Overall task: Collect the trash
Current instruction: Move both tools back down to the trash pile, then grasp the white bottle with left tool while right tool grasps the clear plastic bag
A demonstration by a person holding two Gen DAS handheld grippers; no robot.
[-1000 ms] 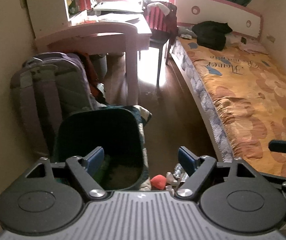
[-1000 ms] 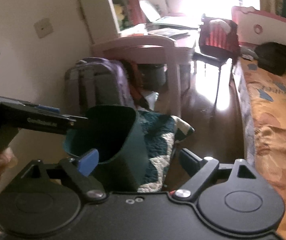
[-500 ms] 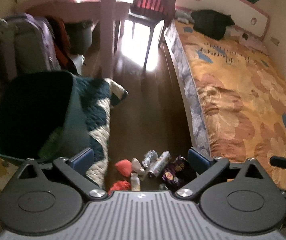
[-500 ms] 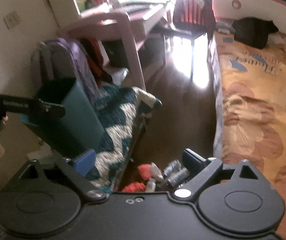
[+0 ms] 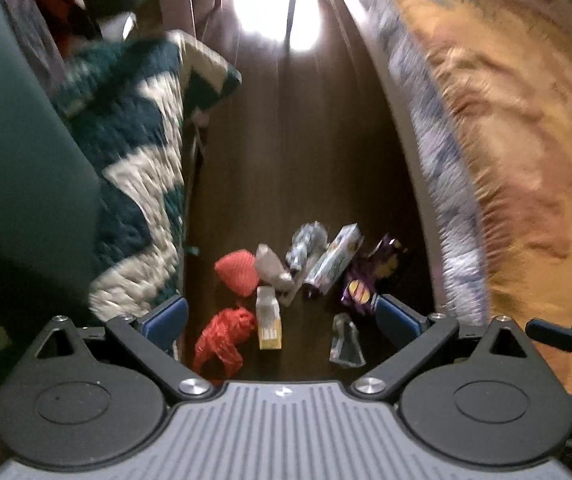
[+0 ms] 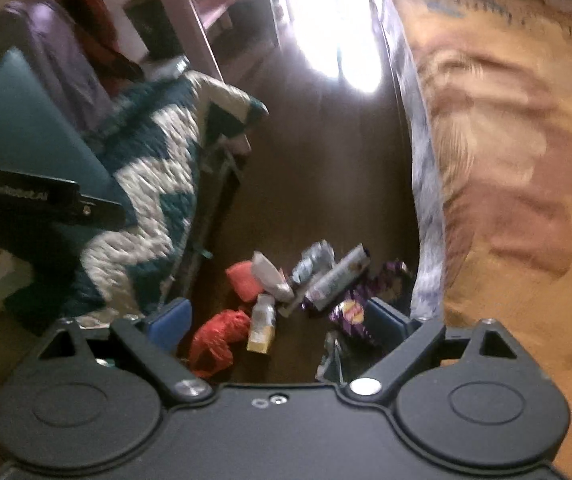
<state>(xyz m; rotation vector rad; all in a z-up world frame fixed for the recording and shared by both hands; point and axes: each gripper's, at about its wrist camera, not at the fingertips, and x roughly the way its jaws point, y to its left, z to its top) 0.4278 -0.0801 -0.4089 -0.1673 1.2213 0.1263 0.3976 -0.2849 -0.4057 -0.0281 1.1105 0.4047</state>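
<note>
A heap of trash lies on the dark wooden floor: a red net bag (image 5: 221,340), a coral wad (image 5: 237,276), a small yellow carton (image 5: 268,318), a white bottle (image 5: 271,270), a long printed box (image 5: 336,264), a purple chip bag (image 5: 366,280) and a clear wrapper (image 5: 346,340). My left gripper (image 5: 281,320) hangs above the heap, open and holding nothing. My right gripper (image 6: 277,320) is also open and empty over the same heap, with the red net bag (image 6: 217,336) and yellow carton (image 6: 262,324) framed between its fingers. The dark green bin (image 5: 13,160) stands at the left.
A teal and white zigzag quilt (image 5: 141,152) lies beside the bin (image 6: 17,120). The bed (image 5: 506,140) with its orange flowered cover runs along the right. A purple backpack (image 6: 57,60) and a pink desk leg (image 6: 197,28) stand further back. Both views are blurred.
Both grippers have dropped toward the floor and tipped downward. The bin slid to the left edge and the trash heap came in between the fingers. The left jaws have opened wider.
</note>
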